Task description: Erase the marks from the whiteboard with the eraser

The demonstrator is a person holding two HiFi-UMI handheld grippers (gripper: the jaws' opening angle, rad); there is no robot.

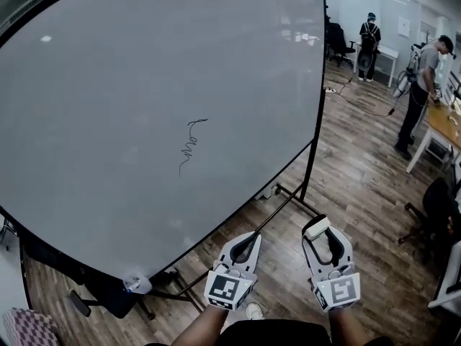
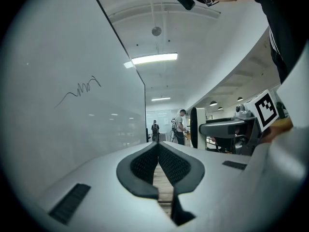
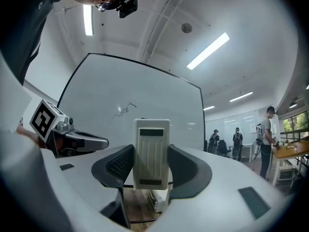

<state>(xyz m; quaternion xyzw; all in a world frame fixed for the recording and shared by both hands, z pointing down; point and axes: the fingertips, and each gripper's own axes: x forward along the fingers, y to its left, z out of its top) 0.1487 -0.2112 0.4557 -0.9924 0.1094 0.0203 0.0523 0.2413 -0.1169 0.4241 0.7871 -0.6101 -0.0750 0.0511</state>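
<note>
Counts, quick:

- One whiteboard (image 1: 108,85), filling 9 to 12 o'clock of the head view.
- One black scribble (image 1: 189,146) on it, near centre.
- One eraser (image 3: 152,151).
- Two grippers, both near 6 o'clock: left gripper (image 1: 248,242) and right gripper (image 1: 320,236).
- Two marker cubes (image 1: 229,288), one per gripper.
- Two bystanders (image 1: 369,38) in the head view, at 1 to 2 o'clock.
- The right gripper view shows three, all at 3 o'clock.

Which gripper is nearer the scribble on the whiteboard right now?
Left. The left gripper sits shut, below and slightly right of the scribble; the right gripper, holding the eraser, is farther right.
</note>
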